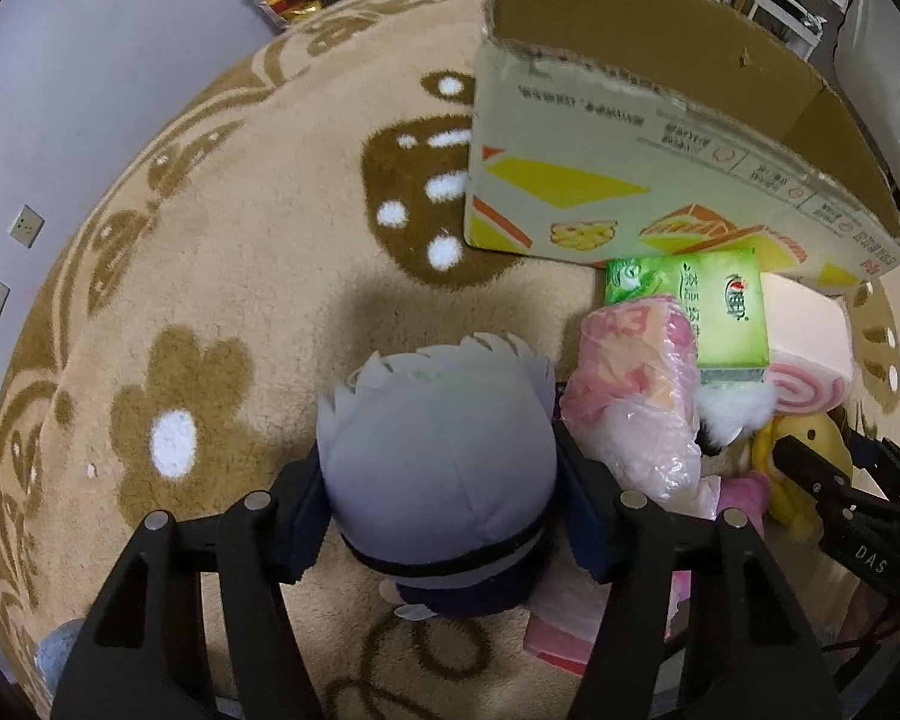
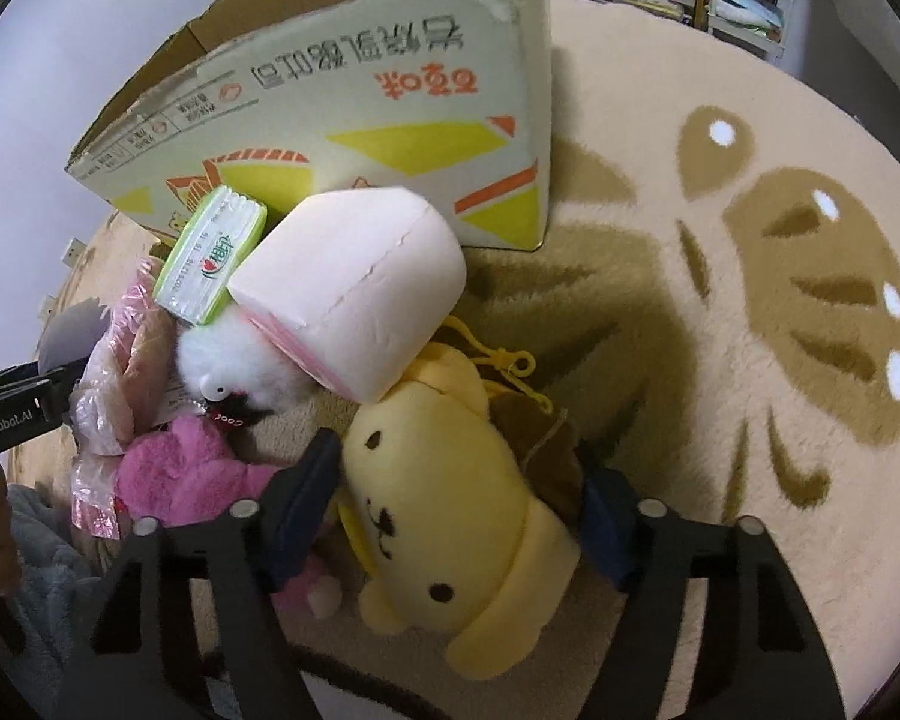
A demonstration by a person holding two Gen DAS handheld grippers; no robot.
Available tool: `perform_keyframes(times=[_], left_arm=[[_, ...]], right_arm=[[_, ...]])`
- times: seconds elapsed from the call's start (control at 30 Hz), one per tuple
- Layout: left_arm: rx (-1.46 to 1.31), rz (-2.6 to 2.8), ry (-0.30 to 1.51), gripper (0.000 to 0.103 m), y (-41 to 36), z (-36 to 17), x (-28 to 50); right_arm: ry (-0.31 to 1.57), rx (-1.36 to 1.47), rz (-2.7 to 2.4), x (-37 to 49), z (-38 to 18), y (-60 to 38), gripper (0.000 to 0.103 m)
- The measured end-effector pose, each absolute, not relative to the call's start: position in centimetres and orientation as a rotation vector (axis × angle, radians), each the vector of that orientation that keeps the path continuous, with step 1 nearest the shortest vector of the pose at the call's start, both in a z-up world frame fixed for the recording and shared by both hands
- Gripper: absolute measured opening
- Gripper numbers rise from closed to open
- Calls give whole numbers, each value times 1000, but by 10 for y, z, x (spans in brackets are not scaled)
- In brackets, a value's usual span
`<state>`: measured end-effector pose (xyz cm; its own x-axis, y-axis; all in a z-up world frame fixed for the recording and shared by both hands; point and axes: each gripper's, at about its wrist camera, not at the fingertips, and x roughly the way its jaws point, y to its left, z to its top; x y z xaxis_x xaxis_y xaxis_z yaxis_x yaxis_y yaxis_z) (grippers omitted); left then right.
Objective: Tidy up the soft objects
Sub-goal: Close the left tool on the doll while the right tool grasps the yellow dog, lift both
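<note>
A beige rug (image 1: 222, 276) with brown flower shapes covers the floor, and on it stands an open cardboard box (image 1: 648, 138) printed in yellow and orange; its inside is visible only as bare brown walls, so what it holds cannot be told. Against the box's front lies a heap of soft things: a pale pink foam block (image 2: 354, 294) with a swirl end, a green tissue pack (image 1: 714, 312) leaning on it, a crinkled pink plastic-wrapped bundle (image 1: 636, 396), a white fluffy toy (image 2: 240, 366) and a pink plush (image 2: 192, 468).

The grey-haired plush doll (image 1: 444, 468) lies on the rug just left of the heap, its head squeezed between the blue pads of the left gripper (image 1: 444, 510), which clasps it on both sides.

The yellow dog plush (image 2: 456, 504) lies at the near edge of the heap, partly under the foam block, and the right gripper (image 2: 456, 504) clamps its body, both pads pressing into the fabric.
</note>
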<state>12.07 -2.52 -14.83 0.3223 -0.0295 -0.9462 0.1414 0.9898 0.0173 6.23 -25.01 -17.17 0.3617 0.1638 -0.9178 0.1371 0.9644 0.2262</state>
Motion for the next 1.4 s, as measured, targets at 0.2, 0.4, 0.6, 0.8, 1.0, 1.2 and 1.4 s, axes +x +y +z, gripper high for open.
perform_keyframes(times=[0.2, 0.4, 0.6, 0.8, 1.0, 1.2, 1.4], left_arm=[[91, -105, 1182, 64, -22, -130, 113], [96, -106, 1116, 64, -21, -110, 102], [92, -100, 1046, 64, -15, -93, 93], [81, -96, 935, 64, -10, -68, 81], [61, -82, 827, 64, -2, -46, 67], [61, -89, 779, 64, 0, -31, 58], [68, -98, 713, 64, -3, -12, 47]], right_arm=[[1194, 296, 13, 54, -164, -248, 56], [1167, 278, -33, 51, -151, -251, 54], [1089, 292, -105, 50, -134, -252, 54], [969, 253, -122, 42, -101, -244, 54], [833, 200, -111, 17, -61, -253, 54], [723, 167, -89, 16, -45, -252, 54], [638, 144, -71, 8, -28, -245, 54]])
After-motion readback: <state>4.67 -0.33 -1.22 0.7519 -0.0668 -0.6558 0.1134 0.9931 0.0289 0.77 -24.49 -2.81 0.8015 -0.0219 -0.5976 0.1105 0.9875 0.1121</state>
